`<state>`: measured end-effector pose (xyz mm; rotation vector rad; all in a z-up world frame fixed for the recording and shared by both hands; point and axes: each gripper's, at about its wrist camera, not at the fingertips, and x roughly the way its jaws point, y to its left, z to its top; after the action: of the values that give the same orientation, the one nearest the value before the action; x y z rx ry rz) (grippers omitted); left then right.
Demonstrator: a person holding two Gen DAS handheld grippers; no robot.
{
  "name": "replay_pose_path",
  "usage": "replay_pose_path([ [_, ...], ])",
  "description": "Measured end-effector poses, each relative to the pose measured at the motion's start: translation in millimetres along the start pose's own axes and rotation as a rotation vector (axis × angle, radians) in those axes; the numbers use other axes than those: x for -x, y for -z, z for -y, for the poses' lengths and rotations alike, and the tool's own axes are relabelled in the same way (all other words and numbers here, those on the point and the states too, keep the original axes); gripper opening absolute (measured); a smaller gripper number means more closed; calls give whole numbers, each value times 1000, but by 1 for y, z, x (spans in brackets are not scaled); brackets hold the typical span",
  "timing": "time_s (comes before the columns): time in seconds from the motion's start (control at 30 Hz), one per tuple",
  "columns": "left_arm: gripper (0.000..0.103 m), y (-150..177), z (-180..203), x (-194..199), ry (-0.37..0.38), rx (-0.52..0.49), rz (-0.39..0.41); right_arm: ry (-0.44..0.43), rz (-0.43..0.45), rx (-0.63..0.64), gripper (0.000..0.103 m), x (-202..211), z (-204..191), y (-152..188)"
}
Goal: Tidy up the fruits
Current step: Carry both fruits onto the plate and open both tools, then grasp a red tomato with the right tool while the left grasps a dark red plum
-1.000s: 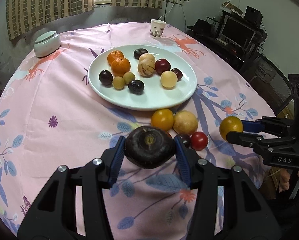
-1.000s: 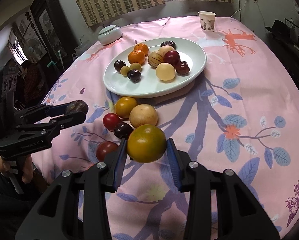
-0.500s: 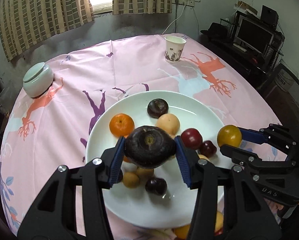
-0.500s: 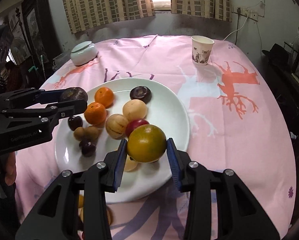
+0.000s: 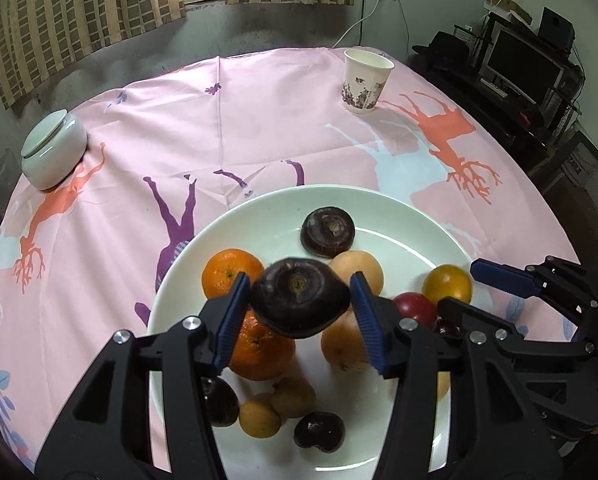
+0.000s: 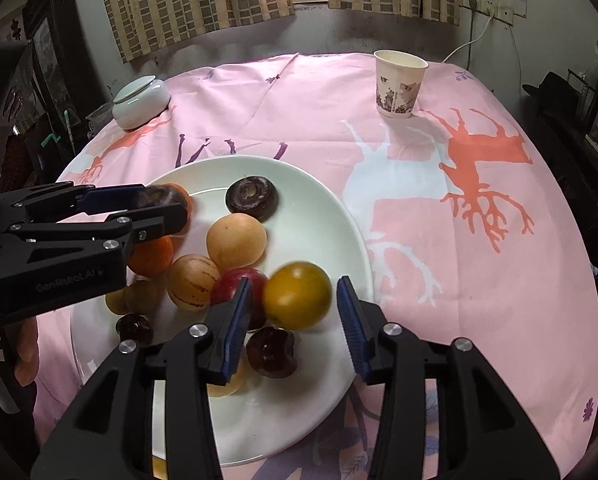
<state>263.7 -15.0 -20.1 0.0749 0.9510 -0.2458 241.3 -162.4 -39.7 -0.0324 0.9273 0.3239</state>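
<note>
Left gripper loosely bracketed dark fruit; right gripper stood released around yellow fruit, both over plate.

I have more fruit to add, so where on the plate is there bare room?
The plate is bare along its right side, right of the dark fruit, and along its near edge. The left and middle are crowded with oranges and small fruits.
</note>
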Motion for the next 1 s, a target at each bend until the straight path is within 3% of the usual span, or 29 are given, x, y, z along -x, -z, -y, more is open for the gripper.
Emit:
replay_pose_path([
  [0.03, 68, 0, 0, 6, 2, 4, 13, 5, 8, 3, 64, 3, -1, 0],
  [0.17, 74, 5, -4, 45, -10, 12, 78, 17, 40, 29, 65, 25, -6, 3],
  [0.23, 91, 16, -6, 68, 5, 28, 105, 2, 41, 46, 65, 40, -11, 11],
  [0.3, 97, 33, -7, 90, 7, 38, 129, -3, 40, 66, 70, 56, -16, 25],
  [0.5, 100, 108, -2, 125, -19, 40, 135, -23, 0, 67, 71, 84, -26, 80],
  [0.7, 100, 181, 6, 126, -76, 63, 104, -77, -14, -13, 71, 102, -34, 132],
  [0.87, 100, 210, 7, 122, -71, 57, 52, -83, -52, -7, 71, 104, -47, 155],
  [1.0, 100, 214, 1, 127, -50, 88, 62, -75, -85, 2, 71, 97, -56, 161],
])
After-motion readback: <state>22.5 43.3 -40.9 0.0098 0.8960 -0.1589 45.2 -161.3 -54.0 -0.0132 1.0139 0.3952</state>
